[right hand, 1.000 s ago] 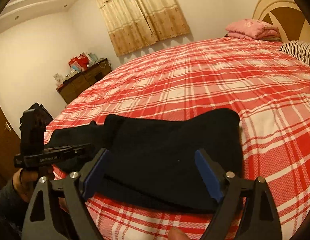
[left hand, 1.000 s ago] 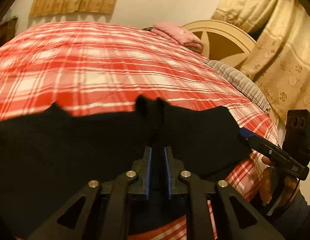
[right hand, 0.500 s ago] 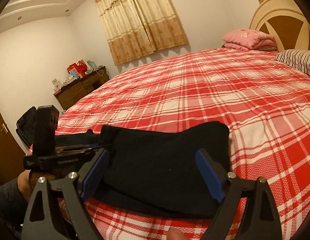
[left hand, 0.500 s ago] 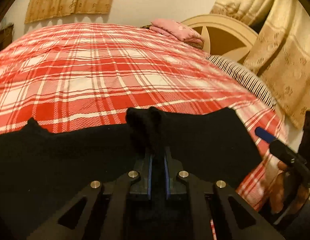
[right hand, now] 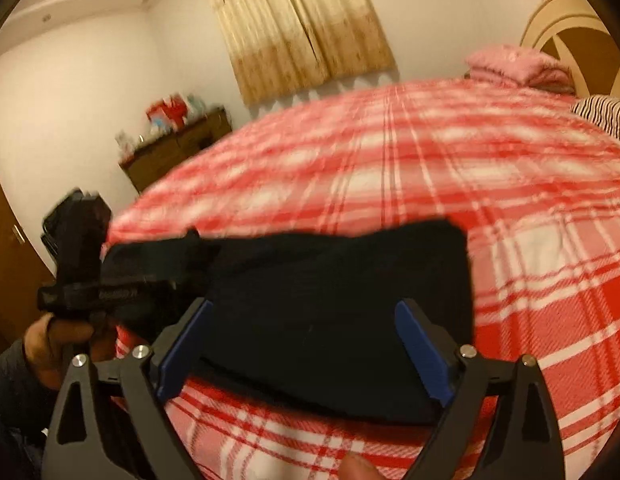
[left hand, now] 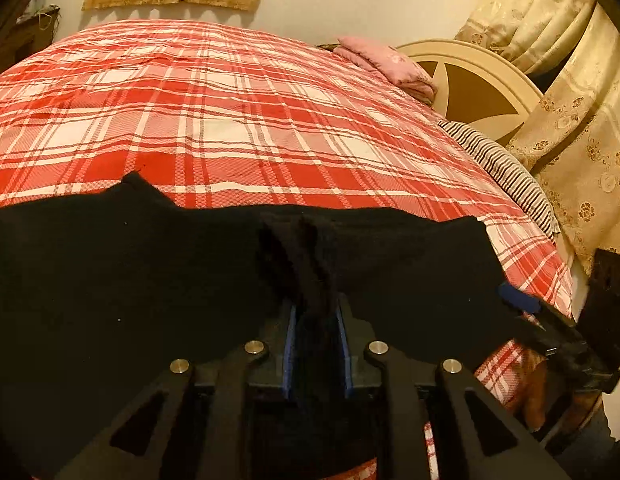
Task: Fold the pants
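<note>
The black pants lie folded across the near edge of the red plaid bed. My left gripper points down at them, and a raised ridge of the black cloth runs back between its blue pads. Its jaws are opening and the cloth sits loosely in the gap. The right wrist view is blurred; there the pants form a dark rectangle. My right gripper hovers wide open over their near edge, touching nothing. The left gripper shows at the pants' left end, with a hand below it.
A pink folded blanket and a striped pillow lie by the cream headboard. Curtains hang at the right. A wooden dresser stands by the far wall. Most of the bedspread beyond the pants is bare.
The pinched ridge of cloth has sunk from its raised peak down to the level of the pants. The left pads stand wider than half a second ago. The right gripper stays wide open.
</note>
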Motion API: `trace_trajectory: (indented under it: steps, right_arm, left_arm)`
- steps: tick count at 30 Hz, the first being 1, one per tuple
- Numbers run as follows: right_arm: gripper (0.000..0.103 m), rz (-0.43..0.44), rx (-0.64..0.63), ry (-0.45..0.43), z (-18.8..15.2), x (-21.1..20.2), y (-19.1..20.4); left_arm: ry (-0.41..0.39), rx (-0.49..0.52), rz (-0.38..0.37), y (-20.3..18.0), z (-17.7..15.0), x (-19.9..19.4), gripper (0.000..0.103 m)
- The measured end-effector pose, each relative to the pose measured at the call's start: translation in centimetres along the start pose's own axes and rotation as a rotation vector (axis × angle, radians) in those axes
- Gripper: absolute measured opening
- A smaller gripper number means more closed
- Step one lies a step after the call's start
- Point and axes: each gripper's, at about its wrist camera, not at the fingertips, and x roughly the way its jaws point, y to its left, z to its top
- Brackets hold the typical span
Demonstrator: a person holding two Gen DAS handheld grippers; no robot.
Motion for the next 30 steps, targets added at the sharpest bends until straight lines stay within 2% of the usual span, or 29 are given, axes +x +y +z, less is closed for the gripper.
trace_trajectory:
  steps: [2, 4, 5, 7, 8, 9, 12, 17, 18, 22, 24, 25, 27, 30]
  right_arm:
    - [0.095, -0.016, 0.01, 0.052, -0.3, 1.0, -0.5]
    - [0.095, -0.013, 0.017, 0.054, -0.4, 1.0, -0.8]
    - [0.095, -0.005, 0.019, 0.038, -0.2, 0.6, -0.9]
    - [0.095, 0.013, 0.014, 0.01, 0.0, 0.0, -0.7]
    - [0.096, 0.016, 0.008, -0.007, 0.1, -0.3, -0.6]
    - [0.097, 0.016, 0.005, -0.013, 0.1, -0.4, -0.4]
    - [0.097, 0.023, 0.003, -0.008, 0.0, -0.1, -0.1]
    - [0.097, 0.026, -0.02, -0.004, -0.2, 0.2, 0.8]
    - [0.097, 0.028, -0.025, -0.006, -0.2, 0.3, 1.0]
    - [0.097, 0.028, -0.04, 0.004, -0.4, 0.7, 1.7]
    - [0.097, 0.026, -0.041, 0.009, -0.6, 0.9, 1.8]
    - [0.097, 0.026, -0.042, 0.01, -0.6, 0.9, 1.9]
    - [0.097, 0.027, -0.047, 0.012, -0.7, 1.0, 2.0]
    - [0.097, 0.028, -0.05, 0.016, -0.8, 1.0, 2.2]
  left_arm:
    - [-0.016, 0.023, 0.011, 0.0, 0.0, -1.4, 0.021]
    - [-0.064, 0.056, 0.036, 0.5, 0.1, -3.7, 0.021]
    - [-0.097, 0.079, 0.072, 1.1, 0.0, -5.3, 0.022]
    - [-0.135, 0.103, 0.153, 3.2, -0.4, -7.8, 0.032]
    - [-0.152, 0.102, 0.202, 4.6, -0.7, -9.1, 0.041]
    - [-0.164, 0.098, 0.248, 5.8, -1.0, -10.1, 0.046]
    - [-0.195, 0.059, 0.407, 11.3, -2.0, -13.8, 0.047]
    - [-0.201, -0.039, 0.528, 18.0, -3.0, -16.8, 0.048]
    - [-0.193, -0.058, 0.524, 18.9, -3.2, -16.8, 0.048]
    - [-0.152, -0.143, 0.412, 21.5, -3.8, -15.3, 0.048]
    - [-0.151, -0.175, 0.394, 22.3, -4.1, -14.7, 0.049]
    - [-0.17, -0.187, 0.367, 22.5, -4.0, -14.8, 0.052]
    - [-0.181, -0.208, 0.308, 22.7, -3.7, -14.5, 0.066]
    - [-0.182, -0.237, 0.261, 23.0, -3.2, -14.1, 0.075]
